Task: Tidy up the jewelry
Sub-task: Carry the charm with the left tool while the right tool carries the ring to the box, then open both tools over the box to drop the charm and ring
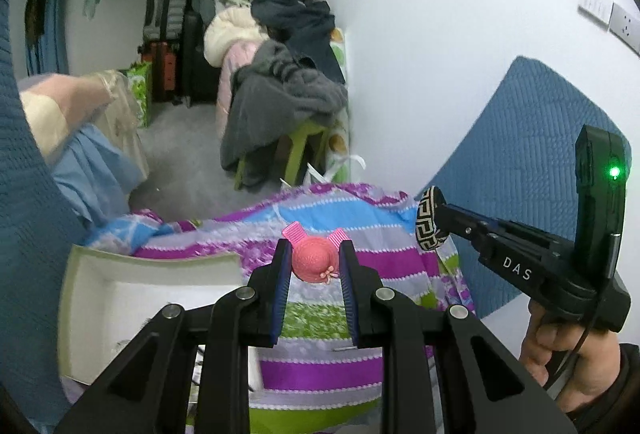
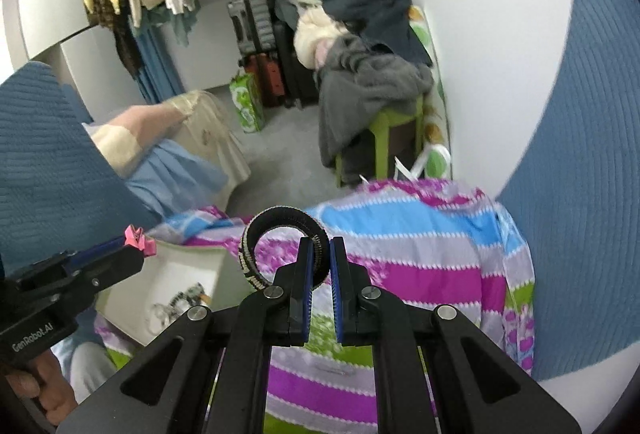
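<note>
Overhead, left tool [image 1: 313, 258] clamping one pink hat clip [image 1: 316, 260], right tool [image 2: 319, 254] gripping one patterned bangle [image 2: 256, 246], one white box [image 1: 120, 298].

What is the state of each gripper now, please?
Left gripper: closed on the pink hat clip.
Right gripper: closed on the patterned bangle.

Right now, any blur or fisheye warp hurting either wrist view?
Left wrist view: left gripper and pink hat clip sharp; white box and the left edge smeared; wall lines bowed. Right wrist view: right gripper and patterned bangle crisp; the background clothes soft; black vignette corners in both.
</note>
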Demonstrator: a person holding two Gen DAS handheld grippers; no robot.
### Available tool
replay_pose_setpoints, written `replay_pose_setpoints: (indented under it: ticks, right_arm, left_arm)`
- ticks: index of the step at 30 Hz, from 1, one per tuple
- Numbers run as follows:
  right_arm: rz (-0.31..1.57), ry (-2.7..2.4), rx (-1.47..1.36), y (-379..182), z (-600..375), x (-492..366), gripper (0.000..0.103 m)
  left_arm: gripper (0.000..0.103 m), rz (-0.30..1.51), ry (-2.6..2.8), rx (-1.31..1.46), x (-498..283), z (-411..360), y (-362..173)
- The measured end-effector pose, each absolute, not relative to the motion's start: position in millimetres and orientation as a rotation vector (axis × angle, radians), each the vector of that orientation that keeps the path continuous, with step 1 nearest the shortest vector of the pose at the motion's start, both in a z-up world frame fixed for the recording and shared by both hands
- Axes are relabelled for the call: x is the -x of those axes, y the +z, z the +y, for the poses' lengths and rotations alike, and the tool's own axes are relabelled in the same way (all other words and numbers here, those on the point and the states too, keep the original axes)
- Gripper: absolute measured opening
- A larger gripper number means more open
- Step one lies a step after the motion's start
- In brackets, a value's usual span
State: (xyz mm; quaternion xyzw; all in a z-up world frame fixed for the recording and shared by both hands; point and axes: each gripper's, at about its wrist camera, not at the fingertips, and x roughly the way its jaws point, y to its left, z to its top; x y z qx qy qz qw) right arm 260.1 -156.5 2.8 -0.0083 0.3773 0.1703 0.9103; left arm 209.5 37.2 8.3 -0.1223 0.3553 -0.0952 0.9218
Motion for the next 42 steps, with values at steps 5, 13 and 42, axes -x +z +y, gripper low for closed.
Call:
replay_pose_setpoints:
  ticks: [5, 13, 42]
  right_arm:
    - [0.771, 0.406, 0.043, 5.5, -114.4, -254.8, 0.006]
    - [0.821, 0.496, 0.075, -22.5, -53.0, -241.4, 0.006]
    - [0.948, 0.615, 0.057, -83.2, -21.1, -230.0, 0.031]
  left_arm:
    - [0.023, 0.722, -0.15, 0.255, -199.7, 72.1, 10.9]
    - [0.023, 0.749, -0.074, 0.27, -182.9, 130.7, -12.0]
    - [0.07, 0.827, -0.006, 0.246, -168.0, 166.1, -73.1]
